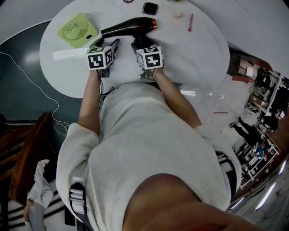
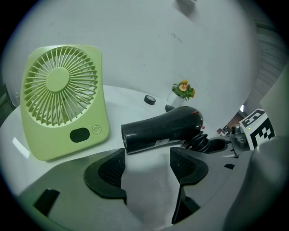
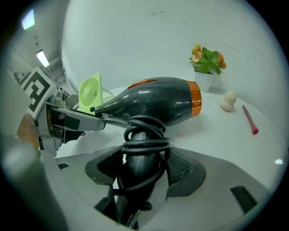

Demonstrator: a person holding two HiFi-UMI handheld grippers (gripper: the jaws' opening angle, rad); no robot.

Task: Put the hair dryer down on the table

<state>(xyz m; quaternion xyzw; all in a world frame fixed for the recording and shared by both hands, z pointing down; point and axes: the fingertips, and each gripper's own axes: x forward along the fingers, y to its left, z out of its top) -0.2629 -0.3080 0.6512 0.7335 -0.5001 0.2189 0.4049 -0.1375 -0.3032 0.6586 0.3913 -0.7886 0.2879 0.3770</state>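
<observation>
Round white counter (image 1: 198, 49); both tongs are over its near edge, side by side.

Hair dryer (image 1: 128, 26): black, with an orange ring at the rear of the barrel. It sits just in from the middle of the near edge. The nozzle points toward the left edge and the orange end toward the right. In the left gripper view the barrel (image 2: 162, 128) appears to rest on the counter surface. The handle runs back toward the near edge, with the black cord wound round it in several loops.

Right tongs (image 1: 139, 45): the cord-wrapped handle lies between the jaws (image 3: 144, 167). The jaws stand wide on either side of it, close against the coils, and no clamping is evident. The barrel (image 3: 153, 106) lies crosswise just beyond the jaw tips.

Left tongs (image 1: 107, 45): jaws apart, with only bare counter between them (image 2: 146, 162). The tips sit just short of the dryer's nozzle, not touching it.

Other items:
- A green desk fan (image 1: 77, 30) is at the left of the counter, propped upright, beside the nozzle and apart from it.
- A small potted plant (image 3: 205, 63) stands at the far edge.
- A beige egg-shaped sponge (image 3: 229, 100) and a red stick (image 3: 249, 119) lie toward the right, well apart from the dryer.
- A black square compact (image 1: 150, 8) lies near the far edge.
</observation>
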